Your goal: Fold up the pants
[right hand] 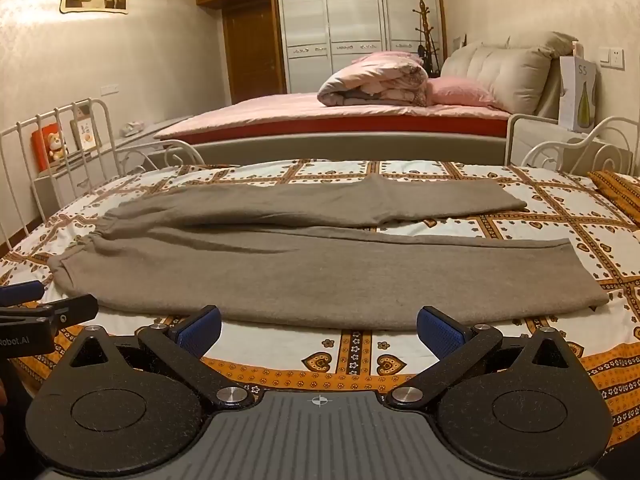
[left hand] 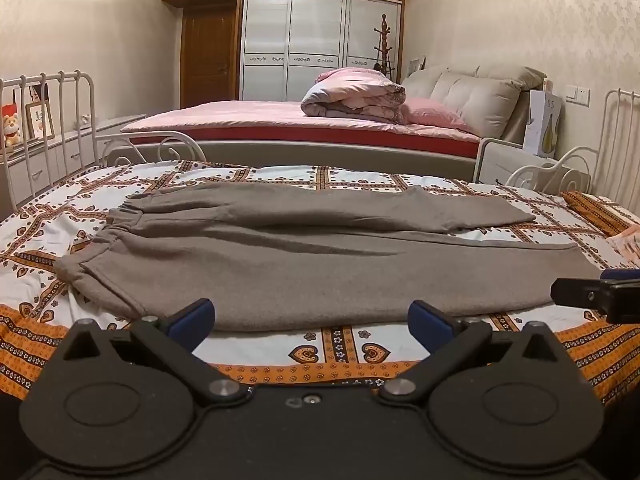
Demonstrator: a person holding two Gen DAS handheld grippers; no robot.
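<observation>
Grey-brown pants (left hand: 304, 264) lie spread flat on the patterned bedspread (left hand: 340, 350), waistband to the left, the two legs reaching right. The same pants show in the right wrist view (right hand: 320, 272). My left gripper (left hand: 311, 326) is open and empty, just in front of the near leg's edge. My right gripper (right hand: 319, 330) is open and empty, also just short of the near leg. Part of the right gripper shows at the right edge of the left wrist view (left hand: 596, 292); part of the left gripper shows at the left edge of the right wrist view (right hand: 36, 312).
White metal bed rails stand at the left (left hand: 48, 128) and right (left hand: 616, 140). A larger pink bed (left hand: 304, 120) with a rolled quilt (left hand: 356, 98) lies behind. An orange pillow (right hand: 620, 192) sits at the bed's right end.
</observation>
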